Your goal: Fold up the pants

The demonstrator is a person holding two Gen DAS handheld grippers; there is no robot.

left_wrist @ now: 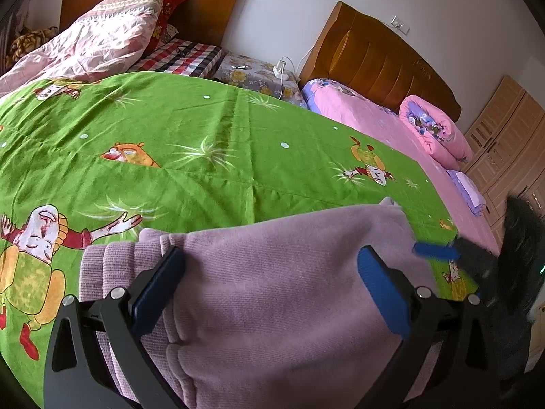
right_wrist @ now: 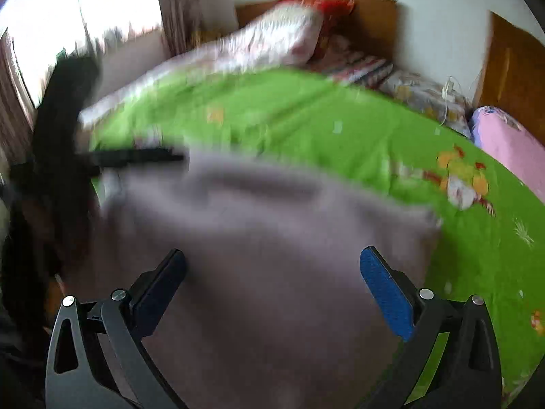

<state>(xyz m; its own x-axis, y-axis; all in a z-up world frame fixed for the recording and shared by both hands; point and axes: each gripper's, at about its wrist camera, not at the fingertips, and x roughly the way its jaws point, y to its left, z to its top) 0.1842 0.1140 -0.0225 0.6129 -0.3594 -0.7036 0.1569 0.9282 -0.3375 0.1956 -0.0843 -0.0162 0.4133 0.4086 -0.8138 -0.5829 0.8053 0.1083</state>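
Pants (left_wrist: 272, 283) in a soft mauve knit are lying on the green cartoon-print sheet (left_wrist: 204, 126) of the bed, bunched toward the near edge, with the ribbed waistband (left_wrist: 109, 262) showing at the left of your left wrist view. Your left claw (left_wrist: 270, 284) is standing wide, its blue pads (left_wrist: 381, 293) spread apart with the fabric lying between and under them, and nothing is being pinched. Your right claw (right_wrist: 272, 286) is spread just as wide over the same pants (right_wrist: 265, 238), again gripping nothing. In the left view your right claw (left_wrist: 439, 250) is showing as a blurred blue tip at the cloth's right edge; in the right view your left claw (right_wrist: 136, 156) is appearing as a dark bar at the fabric's far left corner. The near end of the pants is running out of frame at the bottom of both views. The whole right view is smeared, so folds and seams are hard to make out there. Behind, a pink quilt (left_wrist: 88, 47) is heaped by a wooden headboard (left_wrist: 204, 10).
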